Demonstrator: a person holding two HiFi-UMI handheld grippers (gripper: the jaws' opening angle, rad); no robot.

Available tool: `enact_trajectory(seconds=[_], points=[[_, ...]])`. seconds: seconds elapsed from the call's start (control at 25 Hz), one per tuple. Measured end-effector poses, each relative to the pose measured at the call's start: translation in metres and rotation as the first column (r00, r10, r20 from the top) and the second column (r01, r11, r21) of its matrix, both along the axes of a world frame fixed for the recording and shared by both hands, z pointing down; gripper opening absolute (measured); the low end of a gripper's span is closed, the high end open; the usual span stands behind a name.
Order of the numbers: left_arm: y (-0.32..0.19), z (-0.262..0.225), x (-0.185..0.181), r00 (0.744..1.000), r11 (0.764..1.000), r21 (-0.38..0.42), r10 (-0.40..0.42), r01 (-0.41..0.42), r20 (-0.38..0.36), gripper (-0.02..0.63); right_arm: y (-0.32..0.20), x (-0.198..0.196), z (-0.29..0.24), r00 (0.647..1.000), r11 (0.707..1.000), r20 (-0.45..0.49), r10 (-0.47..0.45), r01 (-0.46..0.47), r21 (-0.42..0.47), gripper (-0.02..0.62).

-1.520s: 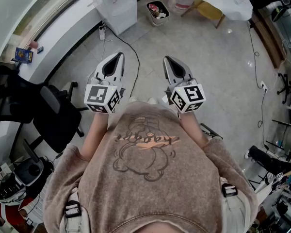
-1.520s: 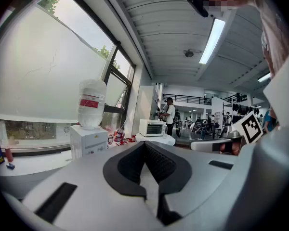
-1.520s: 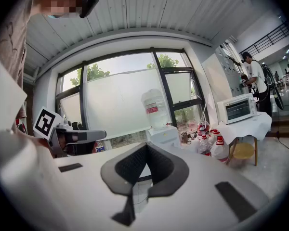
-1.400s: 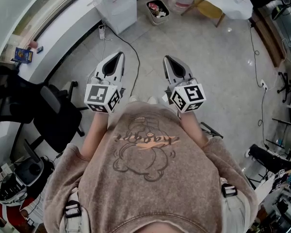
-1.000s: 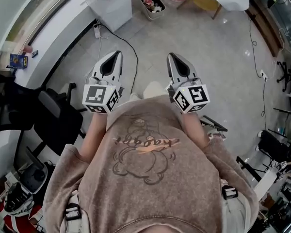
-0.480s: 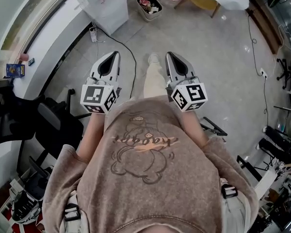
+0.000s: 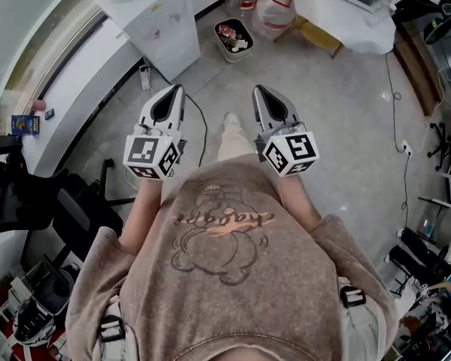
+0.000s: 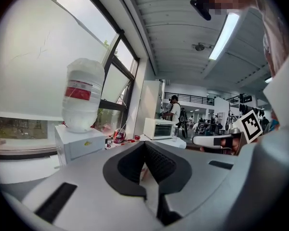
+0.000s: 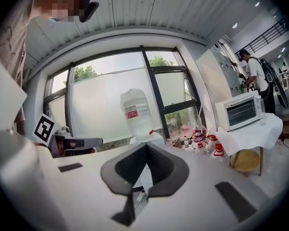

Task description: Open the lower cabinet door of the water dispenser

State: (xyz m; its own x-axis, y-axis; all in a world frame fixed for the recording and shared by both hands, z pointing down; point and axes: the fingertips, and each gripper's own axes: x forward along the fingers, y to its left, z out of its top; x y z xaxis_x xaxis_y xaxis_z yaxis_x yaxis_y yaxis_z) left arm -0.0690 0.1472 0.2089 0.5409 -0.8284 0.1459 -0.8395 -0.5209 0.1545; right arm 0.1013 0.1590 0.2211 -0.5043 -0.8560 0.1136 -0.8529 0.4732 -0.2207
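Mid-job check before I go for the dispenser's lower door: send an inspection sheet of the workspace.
Surface: grey tiled floor.
Job's things: water dispenser ahead, to the left, bottle on top; not yet reached.
Clutter: waste bin, spare water jugs, black office chair.
Tools: left tool shut, empty; right tool shut, empty.
Cables: power strip and black cable on the floor near the dispenser.
Surroundings: toaster oven on a cloth-covered table; people in the background.

One dispenser, one inverted jug, one bin, one oven, one stool, one chair, two grippers, left gripper and right gripper.
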Motion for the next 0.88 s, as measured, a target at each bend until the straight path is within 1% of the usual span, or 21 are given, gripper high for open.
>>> enact_trajectory(seconds=[0.16,0.32,0.48,0.64,0.76,0.88], points=[[-0.055,-0.012,0.016,0.998,0.999,0.002,-0.053,0.053,-0.031,0.012,-0.059,0.020,-0.005,0.999,0.999,-0.001,-0.053,0.053,-0.009,0.005],[-0.098,-0.021,0.032,0.993,0.994,0.007,-0.105,0.105,-0.059,0.012,-0.107,0.037,-0.008,0.994,0.994,-0.003,-0.110,0.109,-0.014,0.005],[-0.128,-0.020,0.043,0.987,0.988,-0.002,-0.152,0.152,-0.051,0.012,-0.144,0.047,-0.004,0.986,0.986,-0.007,-0.165,0.165,-0.028,0.006],[-0.150,-0.021,0.043,0.980,0.981,0.000,-0.193,0.193,-0.038,0.012,-0.173,0.049,-0.004,0.979,0.979,-0.003,-0.205,0.204,-0.027,0.006],[-0.161,-0.021,0.044,0.981,0.981,-0.001,-0.196,0.196,-0.009,0.012,-0.187,0.046,-0.004,0.976,0.976,0.007,-0.215,0.216,-0.026,0.006],[-0.172,-0.021,0.043,0.983,0.983,0.000,-0.186,0.186,-0.003,0.012,-0.200,0.038,-0.007,0.976,0.976,0.009,-0.217,0.217,-0.014,0.006]])
